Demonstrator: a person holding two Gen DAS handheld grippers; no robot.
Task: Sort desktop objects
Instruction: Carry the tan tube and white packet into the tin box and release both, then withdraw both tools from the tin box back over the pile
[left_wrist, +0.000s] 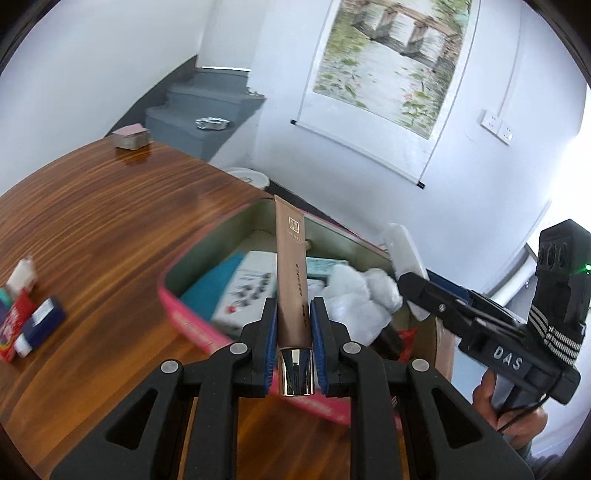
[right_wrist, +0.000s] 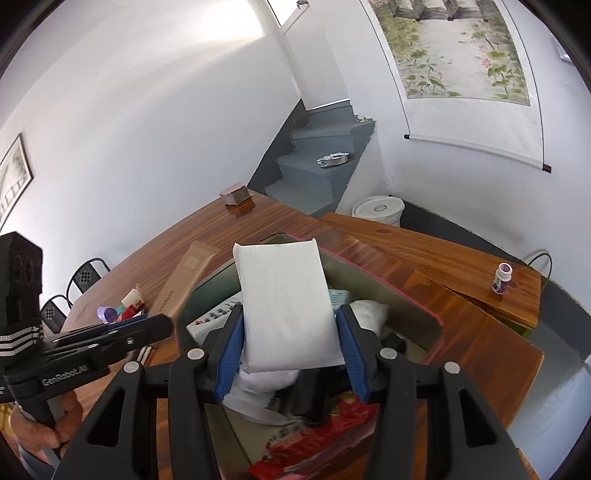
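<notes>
Left wrist view: the left gripper (left_wrist: 293, 325) pinches a rose-gold tube (left_wrist: 291, 280) just above its shiny cap, over the pink-rimmed box (left_wrist: 192, 321) ahead. Right wrist view: the right gripper (right_wrist: 291, 354) clamps a white packet (right_wrist: 284, 302) above that box (right_wrist: 402, 295).
</notes>
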